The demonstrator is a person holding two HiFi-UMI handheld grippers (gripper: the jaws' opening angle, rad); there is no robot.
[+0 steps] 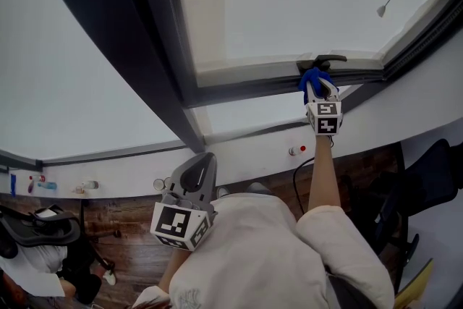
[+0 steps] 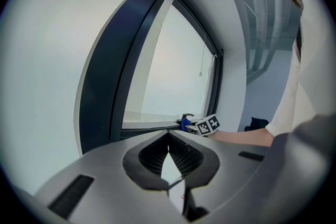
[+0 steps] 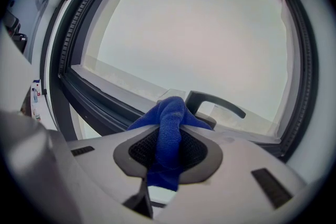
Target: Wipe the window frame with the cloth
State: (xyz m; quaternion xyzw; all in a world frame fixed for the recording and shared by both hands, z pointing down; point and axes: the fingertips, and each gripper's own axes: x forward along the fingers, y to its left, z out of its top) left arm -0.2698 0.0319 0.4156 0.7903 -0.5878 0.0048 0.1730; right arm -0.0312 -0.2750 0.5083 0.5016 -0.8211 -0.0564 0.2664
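From the head view, the right gripper (image 1: 318, 90) reached up to the dark window frame (image 1: 246, 89), with its blue cloth (image 1: 311, 79) against the lower rail just below the black window handle (image 1: 327, 60). The left gripper (image 1: 205, 160) hung well below and left of that handle, apart from the frame. In the left gripper view, its jaws stood closed together with nothing between them, and the cloth showed small beside the handle. In the right gripper view, the jaws were clenched on the bunched cloth, whose top fold sat just left of the handle.
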